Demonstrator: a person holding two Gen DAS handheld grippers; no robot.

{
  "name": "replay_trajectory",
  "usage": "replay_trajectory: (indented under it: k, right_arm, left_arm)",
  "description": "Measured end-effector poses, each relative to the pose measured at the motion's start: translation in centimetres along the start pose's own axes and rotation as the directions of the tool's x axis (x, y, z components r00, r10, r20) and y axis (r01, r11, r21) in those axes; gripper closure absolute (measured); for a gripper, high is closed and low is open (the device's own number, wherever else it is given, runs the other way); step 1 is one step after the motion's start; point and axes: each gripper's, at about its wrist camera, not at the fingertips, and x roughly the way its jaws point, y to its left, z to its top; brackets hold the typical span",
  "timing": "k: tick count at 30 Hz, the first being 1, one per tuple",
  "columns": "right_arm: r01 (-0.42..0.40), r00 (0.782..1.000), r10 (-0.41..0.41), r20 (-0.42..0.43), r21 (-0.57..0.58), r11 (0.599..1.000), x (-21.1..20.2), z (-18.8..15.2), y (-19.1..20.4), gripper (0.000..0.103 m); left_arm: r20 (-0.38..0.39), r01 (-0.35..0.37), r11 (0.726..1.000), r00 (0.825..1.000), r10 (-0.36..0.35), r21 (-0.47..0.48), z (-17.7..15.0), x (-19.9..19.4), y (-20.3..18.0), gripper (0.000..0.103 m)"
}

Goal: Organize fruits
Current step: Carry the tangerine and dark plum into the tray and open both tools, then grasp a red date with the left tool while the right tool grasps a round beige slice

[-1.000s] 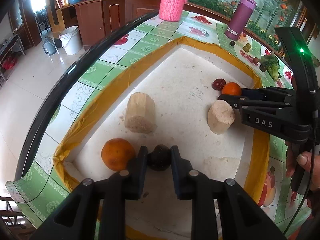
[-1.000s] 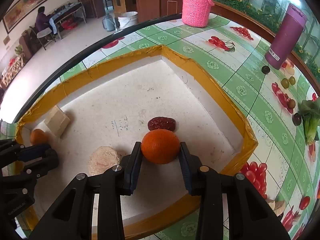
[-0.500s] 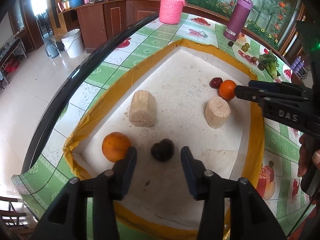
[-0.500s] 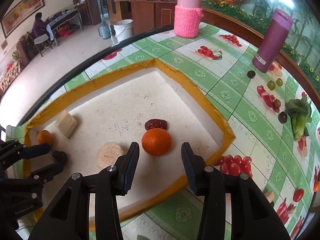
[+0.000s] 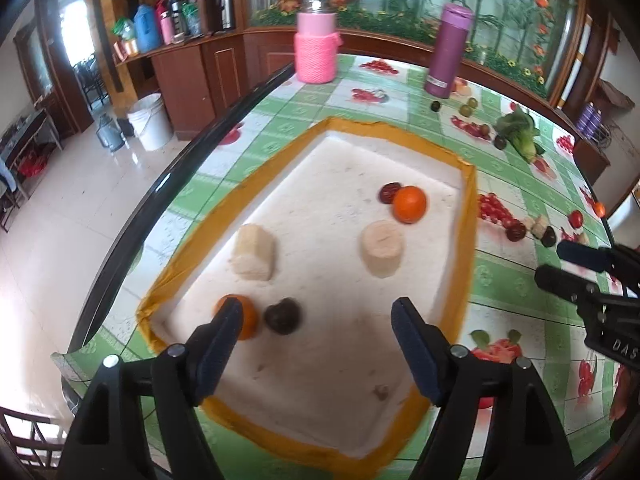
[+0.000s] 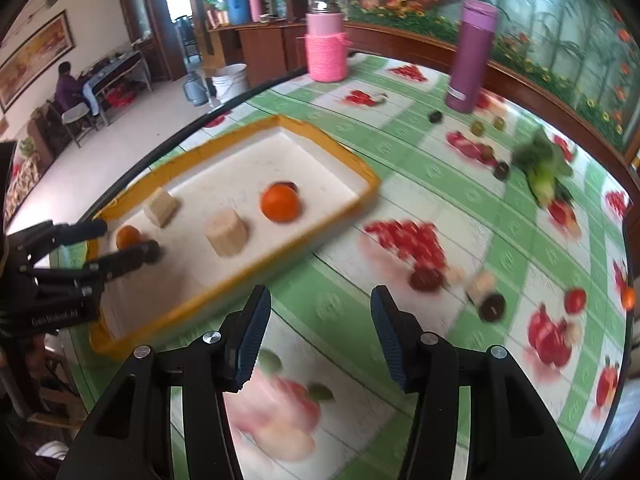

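Observation:
A white tray with a yellow rim [image 5: 468,216] [image 6: 372,188] lies on the fruit-print tablecloth. In it are an orange [image 5: 409,204] [image 6: 280,203] beside a red date [image 5: 388,192], a second orange [image 5: 250,318] [image 6: 128,237] beside a dark fruit [image 5: 282,315], and two pale blocks [image 5: 256,254] [image 5: 382,243]. My left gripper [image 5: 318,338] is open and empty above the tray's near end. My right gripper [image 6: 320,336] is open and empty over the tablecloth, right of the tray. Loose dark fruits [image 6: 492,309] [image 6: 426,280] lie on the cloth ahead of it.
A pink knitted jar [image 5: 316,56] and a purple flask [image 5: 448,52] stand at the table's far side. A green vegetable [image 6: 546,172] and small fruits [image 6: 436,117] lie at the right. The table's dark edge [image 5: 168,176] runs along the left.
Both grippers opened wider and pulled back and up from the tray. The left one let go of the dark fruit, the right one left the orange and swung right over the cloth.

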Motion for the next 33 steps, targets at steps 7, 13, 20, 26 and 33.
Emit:
replay_trajectory:
  k: [7,13,20,26,33]
  right_arm:
    - [0.082,0.996,-0.084,0.007,0.143,0.986,-2.9,-4.2,-6.7,0.045]
    - [0.141,0.989,-0.147,-0.001,0.282,0.949,-4.4,-7.1,-13.9,0.045]
    - [0.146,0.989,-0.146,-0.027,0.347,0.927,-2.7,-8.0,-19.4,0.044]
    - [0.149,0.988,-0.156,-0.011,0.361,0.921,-0.3,-5.9,-22.7,0.044]
    - [0.169,0.985,-0.168,-0.030,0.316,0.933,2.7,-5.1,-24.0,0.046]
  left_arm:
    - [0.008,0.042,0.992,0.999,-0.044,0.115,0.7,-0.5,-6.3,0.019]
    - [-0.022,0.082,0.974,0.997,-0.079,0.209,0.8,-0.2,-11.8,0.018]
    - [-0.063,0.088,0.958,0.995,-0.073,0.273,1.1,1.4,-16.1,0.018]
    - [-0.079,0.051,0.951,0.996,-0.028,0.306,1.8,2.9,-17.5,0.018]
    - [-0.089,0.058,0.950,0.996,-0.032,0.308,2.7,4.2,-18.3,0.018]
